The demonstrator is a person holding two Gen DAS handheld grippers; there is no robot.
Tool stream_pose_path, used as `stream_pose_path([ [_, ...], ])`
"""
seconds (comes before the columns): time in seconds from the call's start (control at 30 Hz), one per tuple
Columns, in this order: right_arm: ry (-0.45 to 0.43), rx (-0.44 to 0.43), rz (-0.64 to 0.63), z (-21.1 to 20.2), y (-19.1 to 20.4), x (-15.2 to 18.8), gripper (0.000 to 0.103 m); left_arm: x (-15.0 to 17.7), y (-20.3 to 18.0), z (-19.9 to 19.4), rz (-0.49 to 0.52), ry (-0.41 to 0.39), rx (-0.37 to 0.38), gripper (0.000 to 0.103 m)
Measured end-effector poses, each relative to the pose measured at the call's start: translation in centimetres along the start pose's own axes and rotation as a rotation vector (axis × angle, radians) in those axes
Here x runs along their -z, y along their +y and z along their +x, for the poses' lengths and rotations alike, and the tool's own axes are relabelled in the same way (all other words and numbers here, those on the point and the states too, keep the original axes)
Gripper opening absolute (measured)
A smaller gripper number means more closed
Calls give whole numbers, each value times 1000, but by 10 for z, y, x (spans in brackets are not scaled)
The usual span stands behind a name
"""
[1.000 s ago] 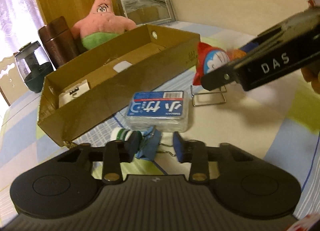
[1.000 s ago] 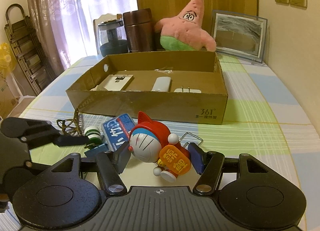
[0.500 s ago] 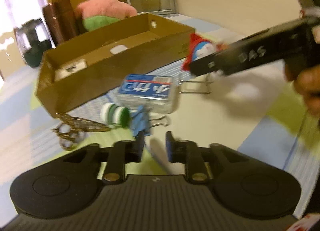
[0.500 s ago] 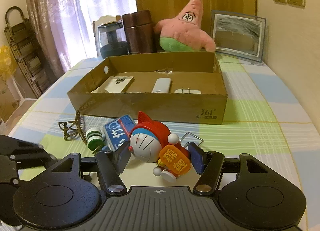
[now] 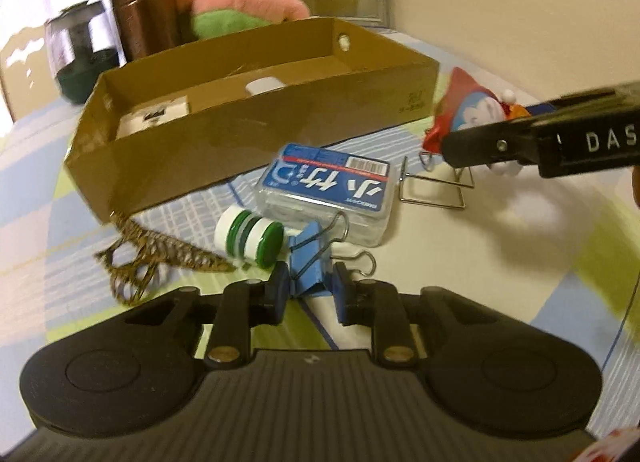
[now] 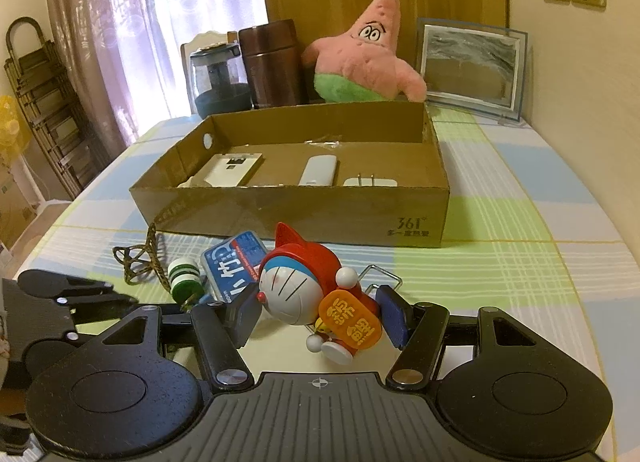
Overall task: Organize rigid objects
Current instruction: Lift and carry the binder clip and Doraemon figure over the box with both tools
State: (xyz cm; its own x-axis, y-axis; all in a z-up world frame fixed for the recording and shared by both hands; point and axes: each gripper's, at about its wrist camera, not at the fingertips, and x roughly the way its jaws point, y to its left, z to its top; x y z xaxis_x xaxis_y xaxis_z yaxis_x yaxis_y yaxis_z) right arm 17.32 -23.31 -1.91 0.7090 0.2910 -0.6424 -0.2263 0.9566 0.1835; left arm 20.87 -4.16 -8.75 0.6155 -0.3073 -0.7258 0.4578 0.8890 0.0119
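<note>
My left gripper has its pads against both sides of a blue binder clip, which is tilted with its wire handles up. Just beyond the clip lie a green-and-white spool, ornate brass scissors and a clear case with a blue label. My right gripper is shut on a red-hooded cat figurine and holds it above a wire stand. The open cardboard box stands behind them. It holds a white card, a white stick and a white plug.
Behind the box stand a pink star plush, a brown flask, a glass jar and a picture frame. The checked tablecloth lies bare to the right of the box. A wall runs along the right side.
My left gripper drew back off the clip half a second ago, then came forward again with its pads closer together around it. The right gripper and figurine have stayed still.
</note>
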Motion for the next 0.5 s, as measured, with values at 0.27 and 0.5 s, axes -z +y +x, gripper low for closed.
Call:
stream_pose_path([
  [0.27,-11,0,3,-5,0,-1,59,12,-18,-26,-12,33,92,19],
  [0.5,-15,6,19,-11,-4,-1,59,16,-23,-43,256,-12,92,52],
])
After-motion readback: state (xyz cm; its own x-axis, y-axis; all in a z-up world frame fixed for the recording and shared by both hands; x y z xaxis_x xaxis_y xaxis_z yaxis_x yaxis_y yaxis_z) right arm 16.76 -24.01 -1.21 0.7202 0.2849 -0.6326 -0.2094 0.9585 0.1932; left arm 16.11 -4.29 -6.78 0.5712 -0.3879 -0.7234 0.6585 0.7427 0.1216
